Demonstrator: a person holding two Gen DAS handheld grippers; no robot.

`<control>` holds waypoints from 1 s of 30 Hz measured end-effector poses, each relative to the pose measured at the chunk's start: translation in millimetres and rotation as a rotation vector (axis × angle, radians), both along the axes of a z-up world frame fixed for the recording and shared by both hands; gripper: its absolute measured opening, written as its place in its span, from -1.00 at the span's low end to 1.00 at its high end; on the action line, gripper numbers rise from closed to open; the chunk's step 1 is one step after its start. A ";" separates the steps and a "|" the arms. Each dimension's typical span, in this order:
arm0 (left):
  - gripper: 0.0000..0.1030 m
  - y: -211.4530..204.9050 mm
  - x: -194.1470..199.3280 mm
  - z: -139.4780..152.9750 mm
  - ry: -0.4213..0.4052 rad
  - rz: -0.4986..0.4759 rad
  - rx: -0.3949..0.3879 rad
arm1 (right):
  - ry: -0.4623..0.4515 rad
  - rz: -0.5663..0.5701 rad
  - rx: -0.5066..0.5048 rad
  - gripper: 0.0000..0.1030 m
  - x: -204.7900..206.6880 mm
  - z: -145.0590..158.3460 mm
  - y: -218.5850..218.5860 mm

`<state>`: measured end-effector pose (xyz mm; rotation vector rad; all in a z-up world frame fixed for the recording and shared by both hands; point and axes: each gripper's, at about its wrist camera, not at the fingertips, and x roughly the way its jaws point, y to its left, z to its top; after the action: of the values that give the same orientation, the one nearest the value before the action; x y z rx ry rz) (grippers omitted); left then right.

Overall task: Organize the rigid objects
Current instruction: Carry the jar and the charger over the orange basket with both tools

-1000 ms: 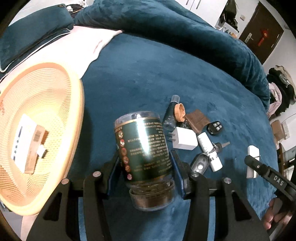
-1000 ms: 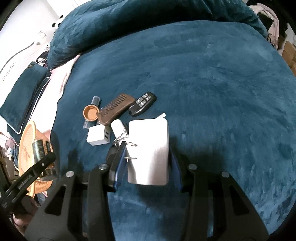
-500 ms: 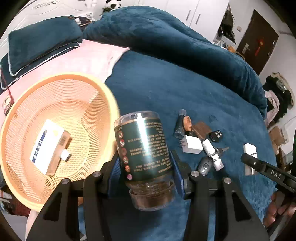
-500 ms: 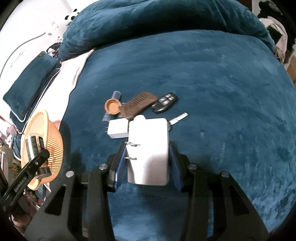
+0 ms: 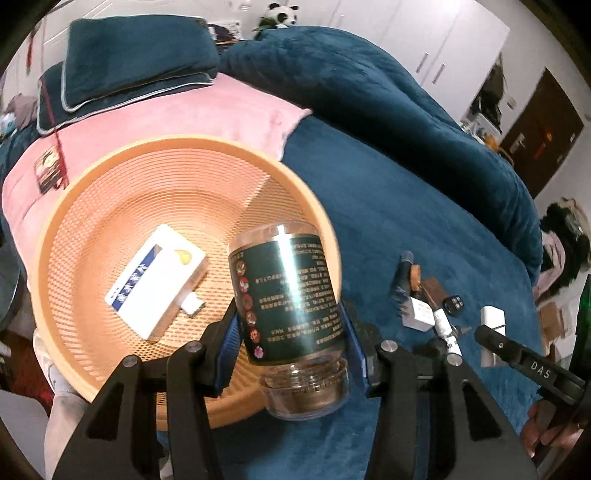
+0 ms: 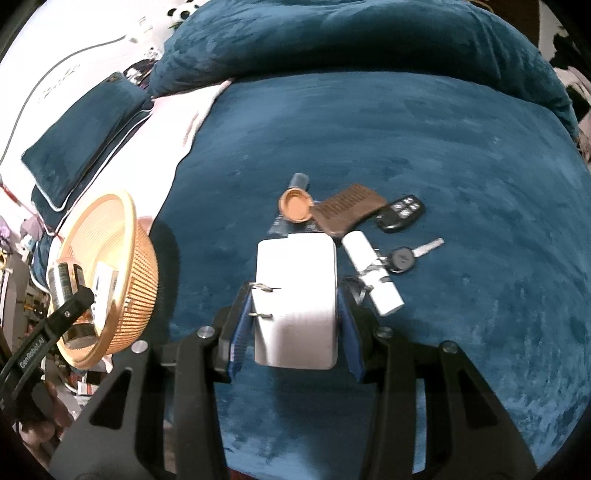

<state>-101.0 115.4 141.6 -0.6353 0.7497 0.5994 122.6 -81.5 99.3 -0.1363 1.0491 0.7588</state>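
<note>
Bedroom, basically. Big bed under a plush teal blanket [image 6: 369,140], bunched into a ridge at the far side. Pink sheet [image 5: 155,122] showing by the head end, with two teal pillows [image 5: 125,48] stacked on it. White wardrobe [image 5: 436,40] along the back wall, dark brown door [image 5: 543,122] to the right, and a toy panda [image 5: 279,14] perched behind the blanket.

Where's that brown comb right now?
In the right wrist view, the brown comb lies on the blue blanket, between the orange lid and the black key fob.

Dark-green jar [image 5: 286,295], orange basket [image 5: 110,177], possibly white notebook [image 6: 295,295].
</note>
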 end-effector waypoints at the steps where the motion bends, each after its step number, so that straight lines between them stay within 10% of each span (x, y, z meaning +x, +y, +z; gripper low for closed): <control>1: 0.00 3.0 -2.0 -1.5 -0.002 0.008 -0.009 | -0.002 0.009 -0.002 -0.15 -2.0 0.4 5.2; 30: 0.00 77.9 -34.3 -17.9 0.068 0.150 -0.053 | -0.019 0.145 -0.028 -0.15 -35.5 0.7 81.5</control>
<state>-135.3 193.3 123.7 -0.7276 0.7878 0.7441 87.1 0.0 100.0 -0.2455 1.0405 0.8727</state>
